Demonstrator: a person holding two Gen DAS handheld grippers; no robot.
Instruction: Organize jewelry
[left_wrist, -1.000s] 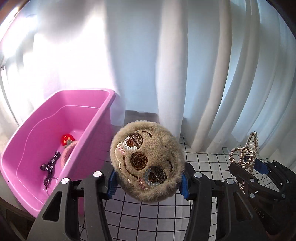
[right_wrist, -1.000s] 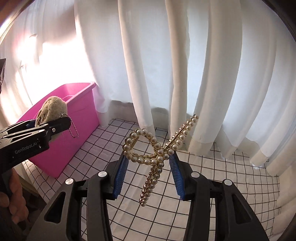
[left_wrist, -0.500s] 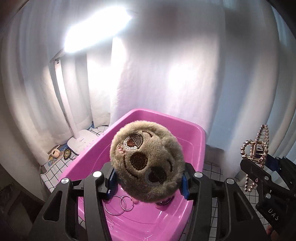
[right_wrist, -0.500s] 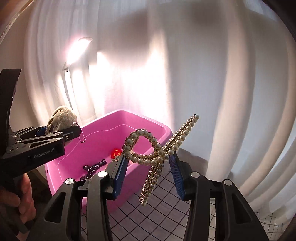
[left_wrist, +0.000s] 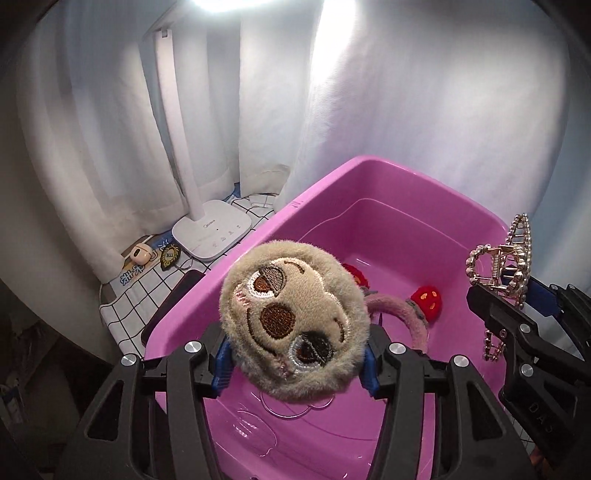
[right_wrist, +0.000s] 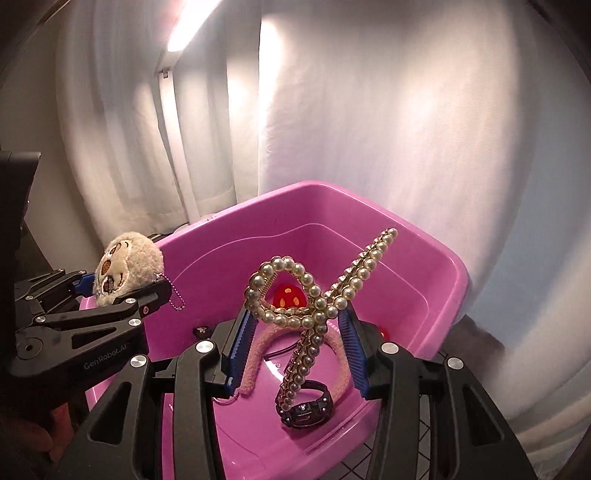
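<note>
My left gripper (left_wrist: 295, 365) is shut on a round beige plush sloth-face charm (left_wrist: 291, 317) and holds it over the near-left part of the pink tub (left_wrist: 325, 184). The charm also shows in the right wrist view (right_wrist: 125, 267), with its ball chain hanging. My right gripper (right_wrist: 295, 350) is shut on a pearl hair claw (right_wrist: 314, 306) and holds it above the tub (right_wrist: 454, 280). The claw shows at the right in the left wrist view (left_wrist: 506, 266). In the tub lie a pink fuzzy headband (left_wrist: 402, 314) with red mushrooms (left_wrist: 426, 301), hoop earrings and a black watch (right_wrist: 306, 408).
A white desk lamp (left_wrist: 212, 232) stands left of the tub on a grid-pattern cloth (left_wrist: 129, 295), with a small cream case (left_wrist: 138, 254) and a badge (left_wrist: 170, 256) beside it. White curtains hang close behind. A dark phone-like slab (left_wrist: 173, 299) lies against the tub's left wall.
Both grippers have swung left and moved over the tub with their loads. The tub now fills the lower view, and the lamp base has come into sight.
</note>
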